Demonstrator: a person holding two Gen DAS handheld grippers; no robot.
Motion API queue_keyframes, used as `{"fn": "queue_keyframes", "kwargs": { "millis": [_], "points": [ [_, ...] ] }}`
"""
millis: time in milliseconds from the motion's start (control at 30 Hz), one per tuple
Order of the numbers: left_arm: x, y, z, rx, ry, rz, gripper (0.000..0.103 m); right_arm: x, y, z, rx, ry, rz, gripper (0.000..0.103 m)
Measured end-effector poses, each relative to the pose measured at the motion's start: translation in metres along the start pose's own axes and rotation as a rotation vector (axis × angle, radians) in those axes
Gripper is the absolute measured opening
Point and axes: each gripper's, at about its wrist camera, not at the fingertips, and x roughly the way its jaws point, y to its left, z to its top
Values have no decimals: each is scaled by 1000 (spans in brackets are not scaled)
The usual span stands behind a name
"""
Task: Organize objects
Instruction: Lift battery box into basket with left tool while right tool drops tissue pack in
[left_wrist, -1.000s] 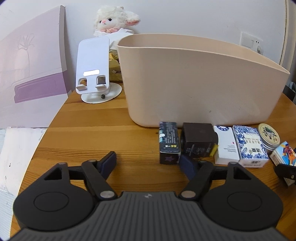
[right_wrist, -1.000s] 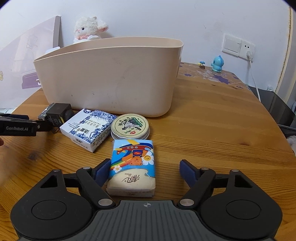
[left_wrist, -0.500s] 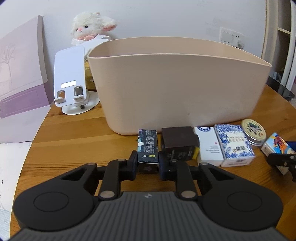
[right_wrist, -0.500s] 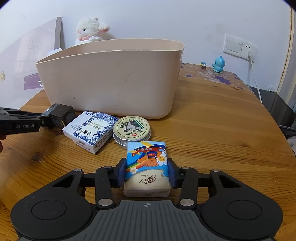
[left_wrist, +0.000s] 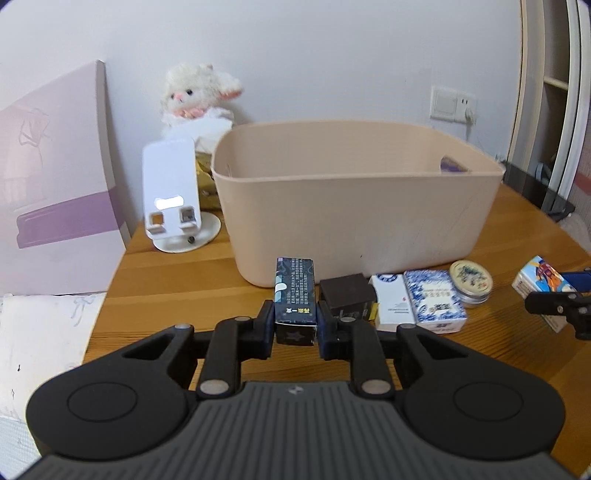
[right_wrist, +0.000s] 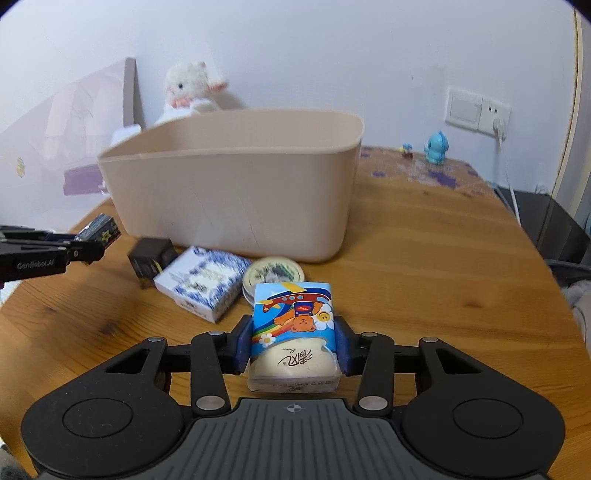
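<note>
On the wooden table (left_wrist: 177, 280), the left gripper (left_wrist: 295, 325) clamps a dark box (left_wrist: 294, 295) and the right gripper (right_wrist: 293, 343) a tissue pack (right_wrist: 293, 332), both likely bound for the beige bin (left_wrist: 354, 206) at frame centre.

We see a slim dark blue box (left_wrist: 294, 301) clamped between our left gripper's (left_wrist: 295, 325) pads, lifted off the wood. Our right gripper (right_wrist: 293, 347) pinches a cartoon-printed tissue pack (right_wrist: 293, 332). Ahead of both stands the beige bin (left_wrist: 354, 206); a dark cube (left_wrist: 347, 297), white box (left_wrist: 391, 306), blue-patterned box (left_wrist: 434, 301) and round tin (left_wrist: 472, 282) lie right of the left gripper.
</note>
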Motion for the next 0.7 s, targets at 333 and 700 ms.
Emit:
{"fn": "queue_keyframes", "kwargs": {
  "millis": [333,700],
  "points": [
    [-51,-13,20,49,-97,5,25,-45,7,31,-23,-157,-1,42],
    [-62,-21,68,52,-201,23,24,-53,15,75,-45,-266,19,42]
  ]
}}
